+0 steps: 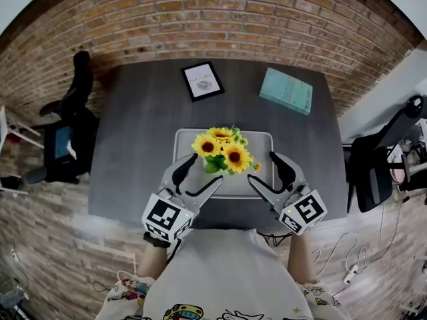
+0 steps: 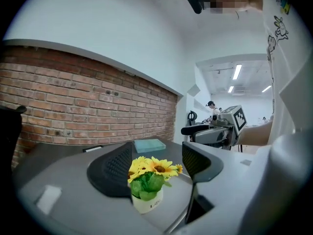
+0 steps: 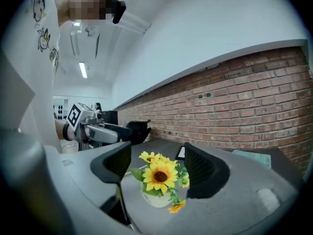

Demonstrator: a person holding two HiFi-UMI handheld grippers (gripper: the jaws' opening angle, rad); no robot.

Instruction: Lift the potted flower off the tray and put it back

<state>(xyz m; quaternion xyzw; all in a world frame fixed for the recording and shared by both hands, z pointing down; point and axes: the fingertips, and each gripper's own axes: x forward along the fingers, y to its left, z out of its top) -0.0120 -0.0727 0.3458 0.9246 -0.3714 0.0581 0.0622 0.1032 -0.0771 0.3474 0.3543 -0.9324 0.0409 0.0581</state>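
Flower pot upright on tray, btwn left gripper & right gripper, equally near; both spread wide, holding nothing.

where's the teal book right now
In the head view the teal book lies at the far right of the table, right of the framed print and beyond the tray.

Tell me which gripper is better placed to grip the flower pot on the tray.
Left, narrowly. Both are open beside the potted flower on the tray, but in the head view the left gripper reaches closer to it than the right gripper.
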